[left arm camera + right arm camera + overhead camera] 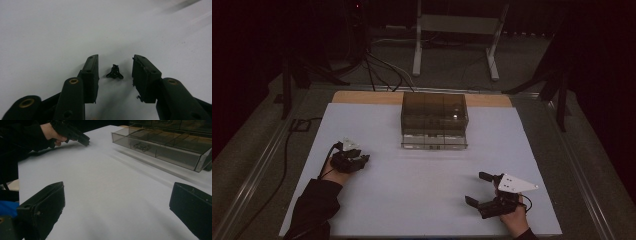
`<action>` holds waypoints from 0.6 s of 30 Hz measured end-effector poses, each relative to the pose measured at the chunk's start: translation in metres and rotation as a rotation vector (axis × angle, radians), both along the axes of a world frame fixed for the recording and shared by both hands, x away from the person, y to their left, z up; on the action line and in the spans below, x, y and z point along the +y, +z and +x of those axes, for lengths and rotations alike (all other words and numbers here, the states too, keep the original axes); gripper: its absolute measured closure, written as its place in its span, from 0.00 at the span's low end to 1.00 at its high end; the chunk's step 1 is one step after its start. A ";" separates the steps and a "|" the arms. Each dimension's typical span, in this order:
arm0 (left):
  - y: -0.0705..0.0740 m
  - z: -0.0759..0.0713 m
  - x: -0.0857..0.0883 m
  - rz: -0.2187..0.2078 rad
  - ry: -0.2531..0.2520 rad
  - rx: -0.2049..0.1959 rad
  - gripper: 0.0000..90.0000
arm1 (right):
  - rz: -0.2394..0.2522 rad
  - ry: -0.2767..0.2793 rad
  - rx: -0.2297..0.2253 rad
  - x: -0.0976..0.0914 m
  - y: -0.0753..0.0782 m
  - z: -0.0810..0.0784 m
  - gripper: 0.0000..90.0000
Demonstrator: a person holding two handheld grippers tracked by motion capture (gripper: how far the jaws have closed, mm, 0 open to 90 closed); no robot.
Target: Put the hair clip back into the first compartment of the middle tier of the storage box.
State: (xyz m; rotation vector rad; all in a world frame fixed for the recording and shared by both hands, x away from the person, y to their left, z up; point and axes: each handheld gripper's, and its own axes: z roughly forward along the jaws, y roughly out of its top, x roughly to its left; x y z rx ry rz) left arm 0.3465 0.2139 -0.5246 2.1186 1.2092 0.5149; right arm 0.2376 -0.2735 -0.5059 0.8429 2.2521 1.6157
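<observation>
A small black clip [114, 72] is lying on the white desk [422, 190], sitting untouched between the left tool [114, 75]'s half-narrowed jaws. This looks like the pickup; next, pinching it squarely. The right tool [116, 212] is resting wide, empty.

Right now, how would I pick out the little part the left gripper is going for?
Start at the white sheet with the smoky clear compartment box at its far middle. Go to the near-left side, where the left gripper points down at the sheet. The small black part lies on the sheet between its jaws, touching neither; it is a tiny, dark, splayed piece, the one loose thing there.
</observation>
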 end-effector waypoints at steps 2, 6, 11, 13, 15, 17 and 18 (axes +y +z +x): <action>0.000 0.002 0.000 -0.007 0.003 0.005 0.70 | 0.001 -0.001 -0.003 -0.001 0.000 0.000 0.00; 0.000 0.004 -0.001 -0.017 -0.006 0.015 0.79 | -0.005 0.000 -0.004 0.000 0.000 -0.001 0.00; 0.000 0.005 0.001 -0.041 0.009 0.030 0.84 | -0.005 0.000 -0.005 0.000 0.000 -0.001 0.00; 0.000 0.005 0.001 -0.044 0.012 0.034 0.84 | -0.009 -0.001 -0.006 0.000 0.000 0.000 0.00; 0.000 0.005 0.001 -0.040 0.013 0.032 0.85 | -0.002 -0.003 0.000 0.000 0.000 0.000 0.00; 0.001 0.005 0.001 -0.037 0.011 0.036 0.85 | -0.007 -0.003 -0.003 0.000 0.000 0.000 0.00; 0.001 0.005 0.001 -0.038 0.012 0.034 0.85 | -0.008 -0.002 -0.003 0.000 0.000 0.000 0.00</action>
